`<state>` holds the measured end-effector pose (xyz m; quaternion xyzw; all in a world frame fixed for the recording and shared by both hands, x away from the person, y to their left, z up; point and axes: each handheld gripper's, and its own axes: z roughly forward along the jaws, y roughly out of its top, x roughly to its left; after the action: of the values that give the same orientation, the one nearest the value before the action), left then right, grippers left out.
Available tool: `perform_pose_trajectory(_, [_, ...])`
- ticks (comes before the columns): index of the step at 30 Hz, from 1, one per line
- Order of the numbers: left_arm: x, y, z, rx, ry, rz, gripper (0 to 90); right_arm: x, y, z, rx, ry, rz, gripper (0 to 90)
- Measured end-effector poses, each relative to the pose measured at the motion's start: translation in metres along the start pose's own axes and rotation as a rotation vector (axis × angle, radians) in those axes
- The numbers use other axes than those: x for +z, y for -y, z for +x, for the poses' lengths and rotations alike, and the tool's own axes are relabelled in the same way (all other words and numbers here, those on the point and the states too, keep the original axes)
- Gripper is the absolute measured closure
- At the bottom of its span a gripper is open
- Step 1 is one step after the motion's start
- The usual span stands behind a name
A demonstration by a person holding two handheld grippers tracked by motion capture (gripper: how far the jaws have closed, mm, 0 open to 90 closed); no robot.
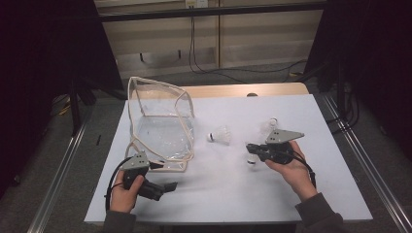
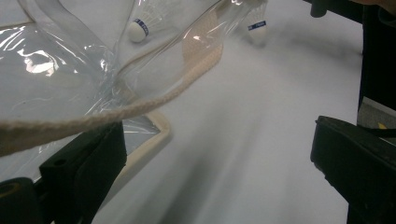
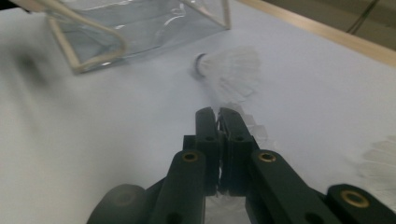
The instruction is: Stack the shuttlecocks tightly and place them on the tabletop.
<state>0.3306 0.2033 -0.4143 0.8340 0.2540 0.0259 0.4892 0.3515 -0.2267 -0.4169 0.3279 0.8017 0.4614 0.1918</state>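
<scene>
White-covered table, dark room behind. My right tool is pinching the feathers of a white feathered shuttlecock, which is hanging just off the sheet. Risk: that thin hold is slipping or crushing the feathers. The left tool, jaws apart, is propping the cream cord of the clear plastic bag. The right gripper view is showing the pinch itself; the high view is showing a loose second white shuttlecock beside the bag.

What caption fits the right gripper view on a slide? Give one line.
Right gripper shut on a shuttlecock's feathers, a second shuttlecock lying ahead beside the clear bag.
</scene>
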Motion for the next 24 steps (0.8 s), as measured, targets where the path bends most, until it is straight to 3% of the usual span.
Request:
perform_pose_trajectory(6, [0.000,0.000,0.001,-0.001,-0.002,0.003,3.7,0.002,0.001,-0.009,-0.002,0.115,-0.026,86.3])
perform_pose_trajectory(9, [0.001,0.000,0.001,0.003,-0.003,0.006,3.7,0.004,0.003,-0.008,-0.002,0.109,-0.004,85.1])
perform_pose_trajectory(11, [0.000,0.000,0.001,0.003,-0.002,0.005,3.7,0.004,0.005,-0.006,0.014,0.079,0.005,84.3])
perform_pose_trajectory(14, [0.000,0.000,0.002,-0.003,-0.006,-0.001,3.7,0.003,0.007,-0.002,-0.003,0.072,0.033,82.3])
perform_pose_trajectory(24, [0.001,-0.001,0.001,-0.002,-0.007,-0.002,3.7,-0.015,0.018,-0.002,0.039,0.063,0.021,76.8])
